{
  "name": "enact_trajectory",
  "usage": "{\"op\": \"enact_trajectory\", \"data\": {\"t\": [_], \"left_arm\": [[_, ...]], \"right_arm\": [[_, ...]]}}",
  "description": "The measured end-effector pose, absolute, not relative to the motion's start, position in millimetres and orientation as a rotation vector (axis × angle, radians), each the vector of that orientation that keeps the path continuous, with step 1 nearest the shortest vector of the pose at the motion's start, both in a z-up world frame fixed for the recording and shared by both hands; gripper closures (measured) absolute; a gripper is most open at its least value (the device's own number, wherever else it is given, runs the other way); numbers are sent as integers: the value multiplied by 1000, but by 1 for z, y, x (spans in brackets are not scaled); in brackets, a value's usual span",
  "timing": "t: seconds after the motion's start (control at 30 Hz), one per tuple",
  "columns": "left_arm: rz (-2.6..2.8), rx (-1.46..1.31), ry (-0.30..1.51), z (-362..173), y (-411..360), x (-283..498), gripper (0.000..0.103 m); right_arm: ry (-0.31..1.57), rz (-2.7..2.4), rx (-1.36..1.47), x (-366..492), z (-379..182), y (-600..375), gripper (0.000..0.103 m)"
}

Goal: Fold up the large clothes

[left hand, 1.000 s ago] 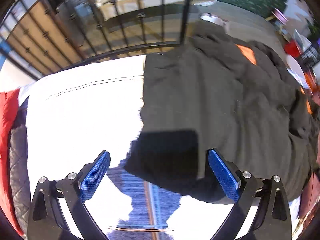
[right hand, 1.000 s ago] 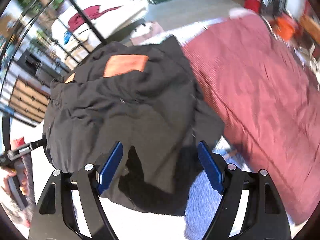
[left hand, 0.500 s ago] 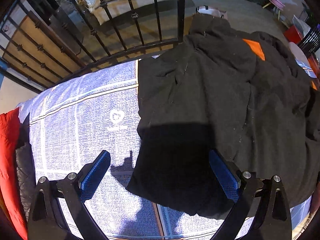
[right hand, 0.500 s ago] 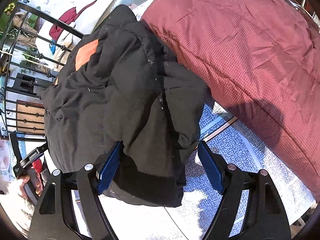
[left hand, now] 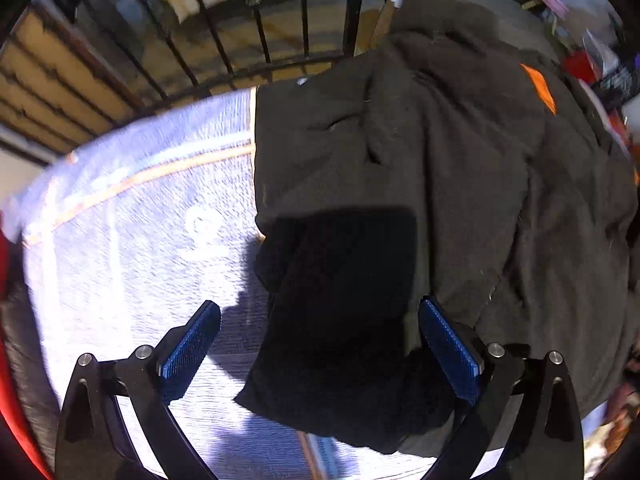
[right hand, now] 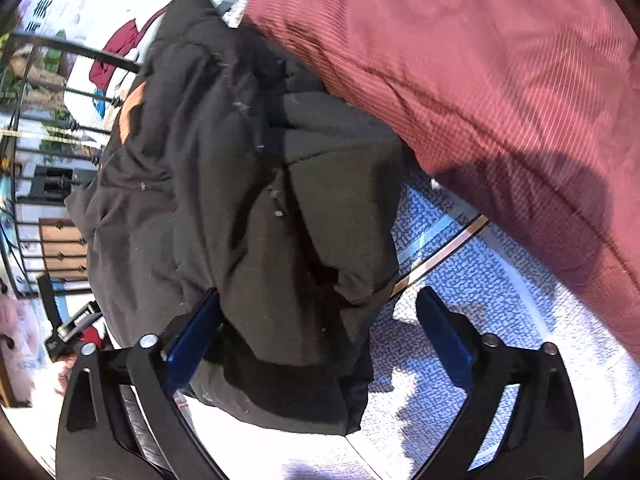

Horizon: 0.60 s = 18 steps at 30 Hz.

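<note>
A large black padded jacket (left hand: 420, 184) with orange patches lies bunched on a blue-and-white patterned bed sheet (left hand: 132, 216). My left gripper (left hand: 320, 344) is open, its blue pads (left hand: 192, 340) spread either side of the jacket's near dark corner, just above it. In the right wrist view the same jacket (right hand: 248, 200) fills the centre. My right gripper (right hand: 320, 332) is open and low over the jacket's near hem; the cloth overlaps its left pad (right hand: 196, 328). The other hand-held gripper (right hand: 72, 324) shows at the far left.
A maroon quilt (right hand: 500, 80) lies on the bed right of the jacket. A black metal bed rail (left hand: 304, 40) stands behind the jacket. A red and grey quilted item (left hand: 12, 320) lies at the left edge. Bare sheet (right hand: 460, 320) shows under the right gripper.
Both grippers moved closer to the jacket and lower. The right gripper swung from the jacket's middle to its near hem beside the maroon quilt. Both stayed open.
</note>
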<state>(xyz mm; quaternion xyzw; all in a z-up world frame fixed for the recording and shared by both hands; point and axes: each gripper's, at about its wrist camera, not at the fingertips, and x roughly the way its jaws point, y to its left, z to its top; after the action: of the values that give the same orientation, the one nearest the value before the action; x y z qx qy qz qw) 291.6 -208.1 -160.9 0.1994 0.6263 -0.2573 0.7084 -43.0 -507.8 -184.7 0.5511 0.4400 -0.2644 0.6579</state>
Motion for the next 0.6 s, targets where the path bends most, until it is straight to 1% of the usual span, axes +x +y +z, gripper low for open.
{"op": "enact_trajectory", "data": {"t": [0.1,0.23,0.47,0.6], "left_arm": [[-605,332,1467,-169,-200,306,5],[-691,260,1512,-176,-192,316,5],[-780,71,1575,-192,-178,332,5],[-803,92,1578,-192,-192,338,5]], "right_arm": [[965,-567,1326,-51,-196,-510,7],[941,-531,1392,-61,-209,-514,6],[957,-504,1396,-70,-215,-519,6],[966,-495,1387,-72,-215,-519,6]]}}
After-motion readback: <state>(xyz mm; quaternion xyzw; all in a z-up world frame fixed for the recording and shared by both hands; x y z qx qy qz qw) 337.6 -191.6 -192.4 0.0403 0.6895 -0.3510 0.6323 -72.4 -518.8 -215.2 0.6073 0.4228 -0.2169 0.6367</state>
